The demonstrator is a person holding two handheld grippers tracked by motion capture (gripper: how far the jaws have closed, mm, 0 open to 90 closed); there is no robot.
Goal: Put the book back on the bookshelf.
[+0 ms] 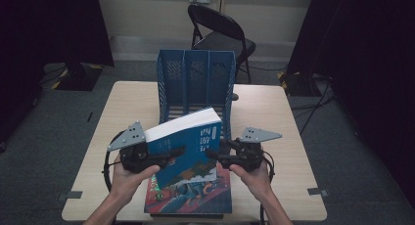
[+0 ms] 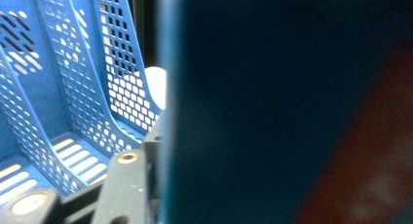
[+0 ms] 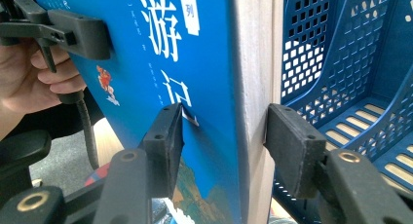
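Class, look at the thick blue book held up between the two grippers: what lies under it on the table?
Under the blue book lies a second book, flat on the table, its colourful cover facing up. Its upper part is covered.

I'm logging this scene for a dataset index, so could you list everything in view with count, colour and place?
Held book: one, blue cover with white characters, white page block, lifted and tilted in front of the rack.
Lower book: one, red and blue cover, flat on the table's near edge.
File rack: one, blue, perforated, three slots, upright at table centre.
Table: one, light wood.
Folding chair: one, black, behind the table.
Left gripper: black, grey plate, on the held book's left side.
Right gripper: black, jaws either side of the book's thickness.
Hands: two, at the near edge.
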